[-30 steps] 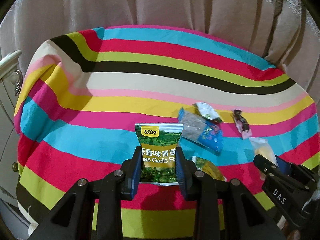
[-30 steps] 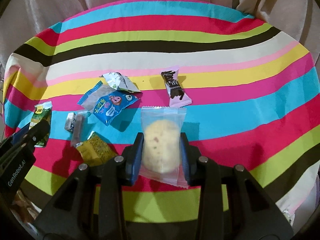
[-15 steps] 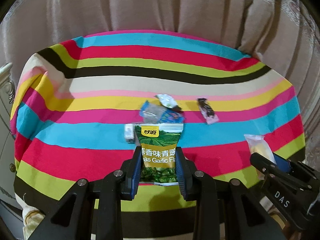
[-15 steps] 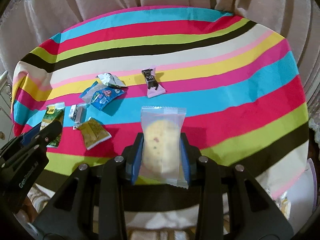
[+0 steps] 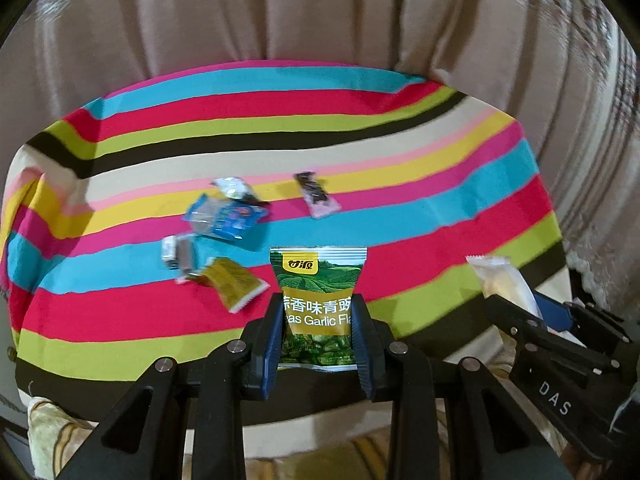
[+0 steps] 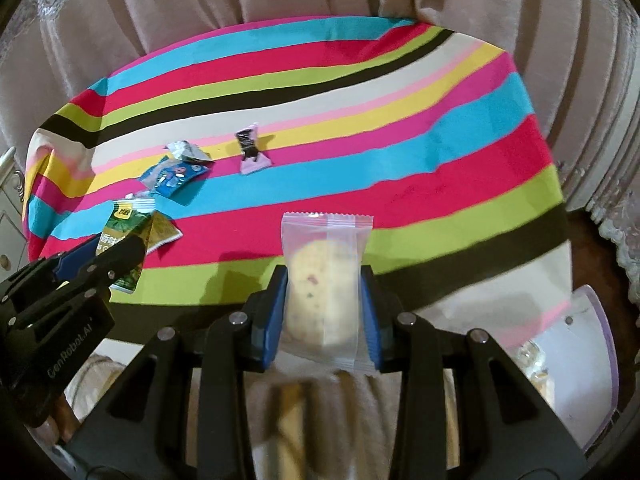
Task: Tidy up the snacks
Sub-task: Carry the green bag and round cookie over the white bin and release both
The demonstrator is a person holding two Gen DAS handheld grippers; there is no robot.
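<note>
Snack packets (image 5: 224, 216) clustered left, striped cloth (image 5: 400, 128) bare right

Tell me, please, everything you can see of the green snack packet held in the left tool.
The green snack packet is a small glossy foil pouch, upright, with a yellow logo, a field picture, a gold band reading "Garlic" and green peas printed below. Its top seam is crimped. The left tool clamps its lower sides between blue pads, above the striped cloth's near edge.

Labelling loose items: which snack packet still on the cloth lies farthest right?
The pink-ended dark candy, alone to the right of the cluster; the blue packet, silver wrapper and yellow packet lie left.
</note>
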